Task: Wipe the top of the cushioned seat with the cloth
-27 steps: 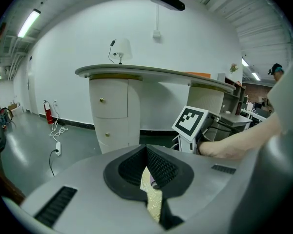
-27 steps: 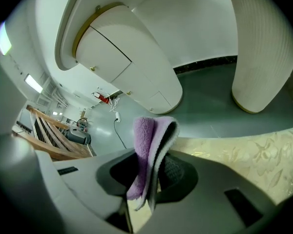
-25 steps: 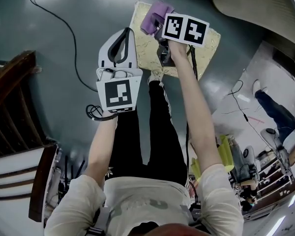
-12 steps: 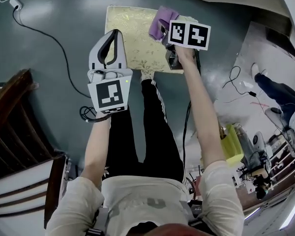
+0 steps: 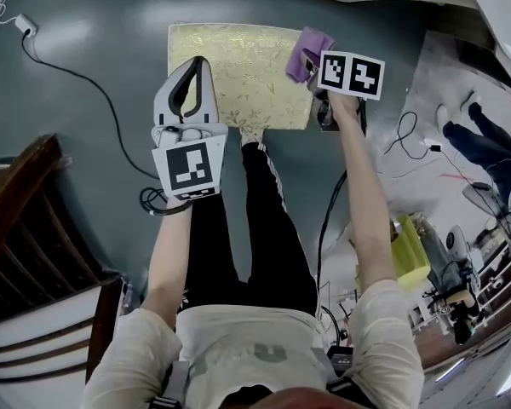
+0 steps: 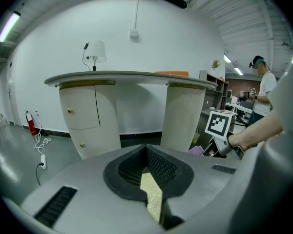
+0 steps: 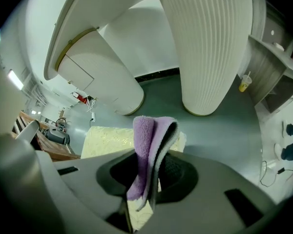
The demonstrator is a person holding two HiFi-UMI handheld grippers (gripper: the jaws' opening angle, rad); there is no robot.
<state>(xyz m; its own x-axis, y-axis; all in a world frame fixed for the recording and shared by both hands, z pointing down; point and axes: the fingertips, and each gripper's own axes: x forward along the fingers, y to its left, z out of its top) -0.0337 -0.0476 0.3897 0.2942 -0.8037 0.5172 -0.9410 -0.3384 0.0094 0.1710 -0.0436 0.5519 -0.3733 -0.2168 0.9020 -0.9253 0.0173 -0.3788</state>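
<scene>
Cloth (image 7: 147,145), one, clamped between my right gripper (image 7: 145,182) jaws, at right edge of one cushioned seat (image 5: 238,71); my left gripper (image 5: 196,65) jaws together, empty.

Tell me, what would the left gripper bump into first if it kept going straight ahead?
Likely nothing close: the left gripper would pass over the cushioned seat into the gap under the desk, reaching the white wall. The ribbed pedestal stands close beside that line; depth unclear.
</scene>
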